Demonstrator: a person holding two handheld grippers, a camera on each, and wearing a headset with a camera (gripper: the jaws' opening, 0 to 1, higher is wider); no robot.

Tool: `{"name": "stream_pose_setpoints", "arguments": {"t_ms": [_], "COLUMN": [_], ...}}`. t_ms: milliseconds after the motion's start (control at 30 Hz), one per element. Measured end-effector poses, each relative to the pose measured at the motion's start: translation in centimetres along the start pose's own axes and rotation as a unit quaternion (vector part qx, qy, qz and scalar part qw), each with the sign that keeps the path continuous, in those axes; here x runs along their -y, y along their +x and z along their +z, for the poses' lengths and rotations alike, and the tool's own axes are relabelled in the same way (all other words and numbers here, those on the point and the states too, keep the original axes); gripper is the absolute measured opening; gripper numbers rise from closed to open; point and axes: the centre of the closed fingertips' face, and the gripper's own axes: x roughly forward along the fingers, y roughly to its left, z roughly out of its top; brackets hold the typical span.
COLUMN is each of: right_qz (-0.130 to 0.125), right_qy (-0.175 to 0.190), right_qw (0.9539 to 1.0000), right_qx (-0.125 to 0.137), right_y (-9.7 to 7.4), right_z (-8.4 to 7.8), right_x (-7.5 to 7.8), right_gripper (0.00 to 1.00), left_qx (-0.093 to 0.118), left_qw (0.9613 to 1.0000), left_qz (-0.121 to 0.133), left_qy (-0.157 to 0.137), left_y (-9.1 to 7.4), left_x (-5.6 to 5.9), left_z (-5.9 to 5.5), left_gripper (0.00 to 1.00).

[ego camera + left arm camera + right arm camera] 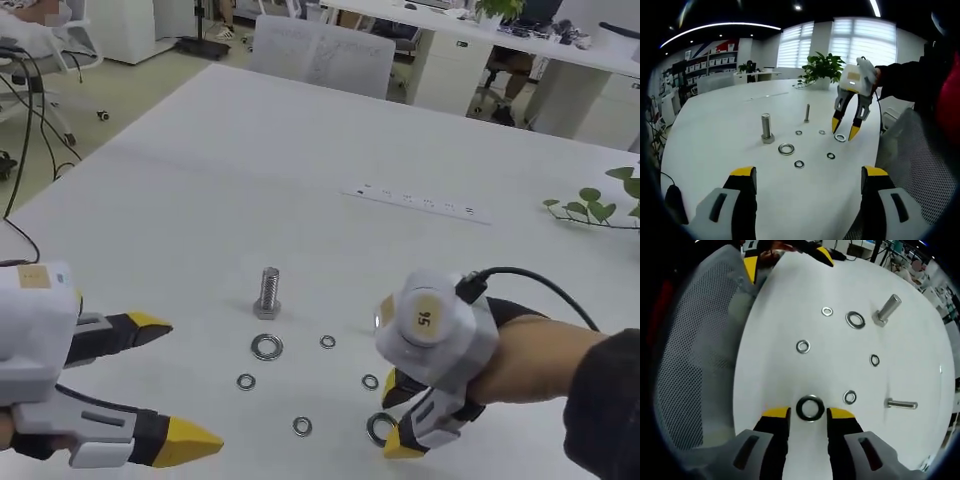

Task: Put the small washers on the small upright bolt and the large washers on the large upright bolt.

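Right gripper (808, 414) is low over the white table (785, 375), jaws apart, a yellow tip on either side of a large washer (799, 408) lying flat. A small washer (850, 397) sits just beyond, with the small bolt (901, 403) near it.

Left gripper (172, 380) sits roughly level, jaws spread wide. Right gripper (395, 418) is tipped steeply down, jaws parted a little, with the person's hand (525, 358) gripping right behind it.

Large bolt (267, 293), large washer (266, 347) gleaming as shiny metal; table (200, 180) looking smooth, matt; right gripper (392, 418) shell showing glossy plastic.
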Motion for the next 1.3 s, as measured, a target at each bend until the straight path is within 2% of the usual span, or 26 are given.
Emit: {"name": "stream_pose_setpoints", "arguments": {"t_ms": [200,1033,1300], "right_qz": [-0.001,-0.010,-0.007], "right_qy": [-0.007,-0.010,-0.007], "right_qw": [0.9999,0.9996,0.9996], "right_qx": [-0.012,-0.026,-0.025], "right_y": [0.3,0.3,-0.8], "right_z": [-0.2,-0.2,0.1], "right_x": [0.1,0.2,0.6], "right_gripper": [0.30,0.24,0.24], "left_qx": [0.001,0.002,0.005], "left_qw": [1.0000,1.0000,0.9999], "left_qz": [0.001,0.006,0.009], "left_qy": [0.000,0.004,0.004], "left_y": [0.0,-0.4,-0.5], "left_x": [0.0,0.1,0.0], "left_z": [0.0,0.3,0.4], "left_gripper": [0.86,0.86,0.86]}}
